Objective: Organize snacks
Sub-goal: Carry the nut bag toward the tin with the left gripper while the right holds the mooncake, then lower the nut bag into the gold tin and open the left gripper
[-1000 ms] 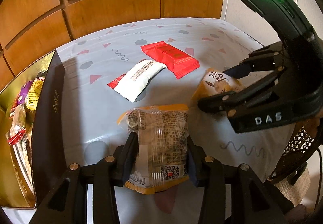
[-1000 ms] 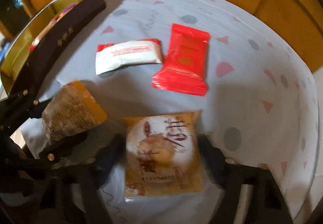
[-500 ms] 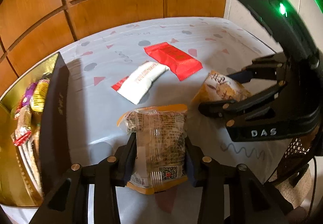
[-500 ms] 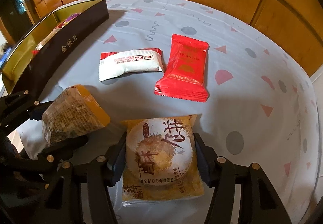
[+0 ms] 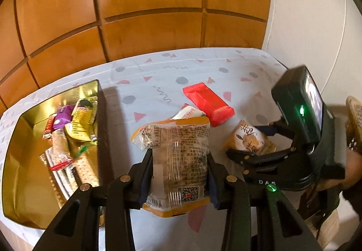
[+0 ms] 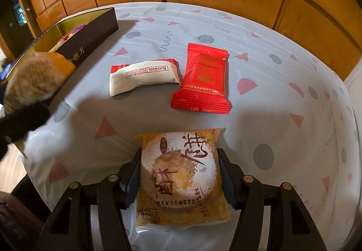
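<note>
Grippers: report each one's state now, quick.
Left gripper: closed on the clear snack pack.
Right gripper: closed on the yellow pastry pack.

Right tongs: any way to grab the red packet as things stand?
Probably not yet. The right tongs are shut on the pastry pack, so they are full. The path itself looks free: the red packet lies flat ahead on the table, with the white packet beside it.

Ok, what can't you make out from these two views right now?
- White snack, left wrist view: mostly hidden behind the held clear-wrapped snack.
- Gold box contents, right wrist view: screened by its dark wall.
- Clear-wrapped snack, right wrist view: motion-blurred at the edge.
</note>
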`<move>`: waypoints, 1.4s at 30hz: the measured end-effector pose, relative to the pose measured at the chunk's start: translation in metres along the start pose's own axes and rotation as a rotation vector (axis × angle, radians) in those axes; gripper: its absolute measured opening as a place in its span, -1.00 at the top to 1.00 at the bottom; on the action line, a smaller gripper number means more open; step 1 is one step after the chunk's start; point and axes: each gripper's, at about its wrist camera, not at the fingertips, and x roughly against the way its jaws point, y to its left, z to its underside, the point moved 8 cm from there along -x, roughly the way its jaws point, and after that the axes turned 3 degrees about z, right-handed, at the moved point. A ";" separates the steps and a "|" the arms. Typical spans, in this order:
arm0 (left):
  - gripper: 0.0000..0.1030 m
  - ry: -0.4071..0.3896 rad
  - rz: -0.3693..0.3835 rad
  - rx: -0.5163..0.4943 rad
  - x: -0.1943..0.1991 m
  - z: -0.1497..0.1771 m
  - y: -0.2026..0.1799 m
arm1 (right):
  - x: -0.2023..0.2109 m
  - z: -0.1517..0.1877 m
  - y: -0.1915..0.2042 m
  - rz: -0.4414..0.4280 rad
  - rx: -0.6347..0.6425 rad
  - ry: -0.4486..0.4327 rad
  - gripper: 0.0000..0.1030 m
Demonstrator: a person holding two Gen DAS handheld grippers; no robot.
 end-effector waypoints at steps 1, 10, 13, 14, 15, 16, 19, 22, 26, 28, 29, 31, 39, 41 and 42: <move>0.19 -0.004 -0.003 0.004 0.002 -0.001 0.002 | 0.000 0.000 0.000 0.005 -0.003 -0.005 -0.19; 0.19 -0.029 -0.031 0.066 0.020 -0.005 0.027 | 0.005 0.005 0.002 0.046 -0.031 -0.045 -0.16; 0.19 -0.042 -0.058 0.091 0.027 -0.006 0.043 | 0.005 0.005 0.002 0.046 -0.040 -0.051 -0.16; 0.19 -0.045 -0.066 0.102 0.029 -0.005 0.049 | 0.005 0.005 0.002 0.046 -0.043 -0.052 -0.16; 0.19 -0.046 -0.075 0.119 0.032 -0.004 0.057 | 0.005 0.005 0.002 0.044 -0.048 -0.054 -0.16; 0.19 -0.046 -0.085 0.141 0.035 -0.003 0.067 | 0.005 0.005 0.001 0.041 -0.051 -0.055 -0.17; 0.19 -0.048 -0.118 0.234 0.045 0.003 0.104 | 0.005 0.005 0.001 0.043 -0.057 -0.059 -0.17; 0.19 -0.059 -0.182 0.346 0.060 0.012 0.152 | 0.005 0.005 0.001 0.047 -0.064 -0.065 -0.17; 0.19 -0.057 -0.247 0.506 0.077 0.032 0.213 | 0.006 0.006 0.001 0.050 -0.071 -0.074 -0.17; 0.19 -0.044 -0.265 0.581 0.080 0.044 0.237 | 0.006 0.006 0.001 0.049 -0.075 -0.078 -0.17; 0.19 -0.034 -0.270 0.604 0.080 0.049 0.245 | 0.006 0.006 0.001 0.047 -0.078 -0.081 -0.17; 0.19 -0.006 -0.265 0.657 0.075 0.058 0.257 | 0.006 0.007 0.001 0.046 -0.083 -0.085 -0.17; 0.16 0.094 -0.210 0.700 0.036 0.062 0.260 | 0.008 0.008 0.000 0.043 -0.097 -0.097 -0.17; 0.16 0.116 -0.191 0.704 0.027 0.065 0.253 | 0.008 0.008 0.000 0.044 -0.101 -0.099 -0.18; 0.15 0.124 -0.187 0.694 0.023 0.066 0.249 | 0.008 0.008 0.000 0.043 -0.102 -0.099 -0.18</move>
